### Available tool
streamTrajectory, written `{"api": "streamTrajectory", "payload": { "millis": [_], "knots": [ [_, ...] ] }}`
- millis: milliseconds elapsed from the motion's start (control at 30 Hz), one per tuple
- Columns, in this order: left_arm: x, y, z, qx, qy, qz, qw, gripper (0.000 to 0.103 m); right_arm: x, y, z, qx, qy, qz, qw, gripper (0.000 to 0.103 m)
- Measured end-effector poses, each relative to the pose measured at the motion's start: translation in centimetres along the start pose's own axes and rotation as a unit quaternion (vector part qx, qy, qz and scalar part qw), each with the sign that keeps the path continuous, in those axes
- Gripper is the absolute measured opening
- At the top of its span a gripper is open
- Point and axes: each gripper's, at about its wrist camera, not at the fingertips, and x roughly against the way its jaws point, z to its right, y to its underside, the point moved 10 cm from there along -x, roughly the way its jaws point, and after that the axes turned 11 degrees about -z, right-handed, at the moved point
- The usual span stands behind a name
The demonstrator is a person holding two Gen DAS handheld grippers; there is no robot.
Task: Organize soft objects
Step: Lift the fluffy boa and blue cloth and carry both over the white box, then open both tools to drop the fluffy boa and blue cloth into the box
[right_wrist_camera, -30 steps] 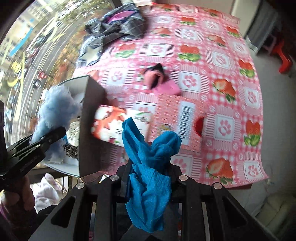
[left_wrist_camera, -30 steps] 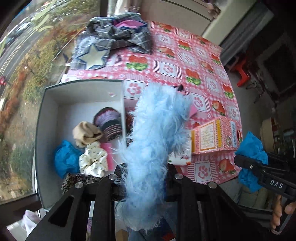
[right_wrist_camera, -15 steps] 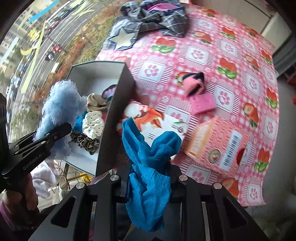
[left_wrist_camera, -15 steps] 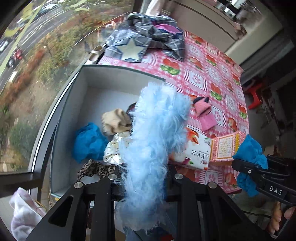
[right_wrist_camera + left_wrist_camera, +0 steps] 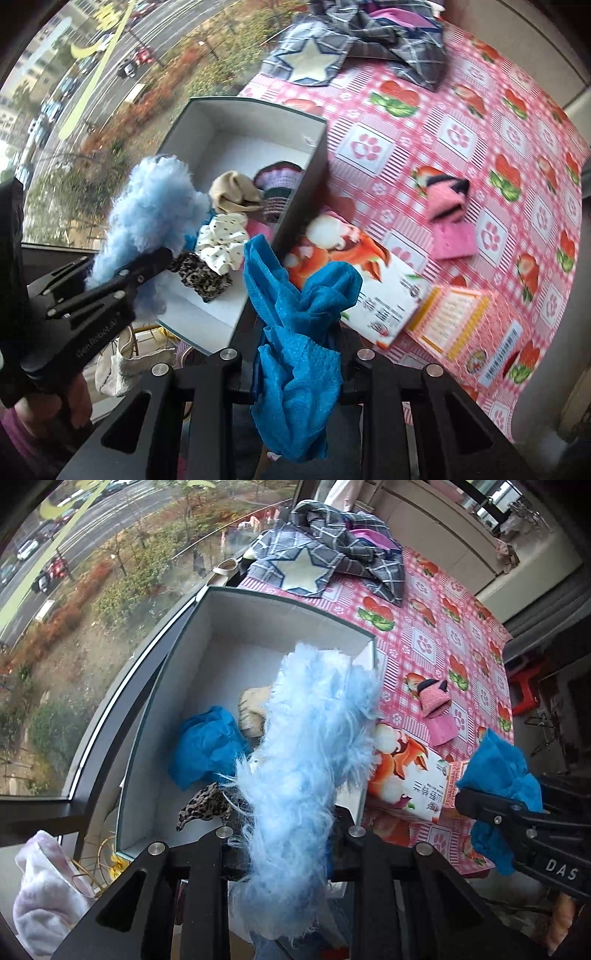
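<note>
The left claw point(image 5: 291, 834) is clamped on a fluffy light-blue piece point(image 5: 310, 746), whose long axis runs straight out along the fingers and away from the claw, its far tuft reaching over the open white box point(image 5: 229, 627). In the right wrist view that same left claw point(image 5: 147, 266) hangs just above the near left part of the box, so the fluffy piece already lies over the opening rather than over the tabletop point(image 5: 480, 110). The right claw point(image 5: 295, 350) is closed on a crumpled teal cloth point(image 5: 299, 317), which droops from between the fingers; from it the box lies ahead and to the left, with the dark box wall point(image 5: 295, 206) between the cloth and the interior. Inside the box sit a second teal bundle point(image 5: 207, 746), a beige sock point(image 5: 232, 192), a white dotted scrunchie point(image 5: 221, 243), a leopard-print scrunchie point(image 5: 203, 277) and a dark striped roll point(image 5: 277, 184), all crowded toward the near end, leaving the far end bare. My judgement: the left hand is the nearer one and need only lower and release, while the right must first cross the wall. On the tabletop a pink sock point(image 5: 447, 214) lies well apart, toward the right edge, beyond a printed tissue pack point(image 5: 354, 280).
</note>
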Motion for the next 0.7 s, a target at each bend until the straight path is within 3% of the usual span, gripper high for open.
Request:
{"api": "streamTrajectory", "payload": {
  "millis": [433,700],
  "knots": [
    [-1.3,-0.1,-2.8,0.031,-0.018,-0.014,0.9993,0.027,-0.3,-4.8,-4.2,0.024,-0.026,-0.003,0.999,0.028],
    [-2.2,0.2,-3.3,0.036,-0.022,-0.026,0.9988,0.027,-1.5,-6.1,-5.5,0.022,-0.042,-0.020,0.999,0.028]
  ]
}}
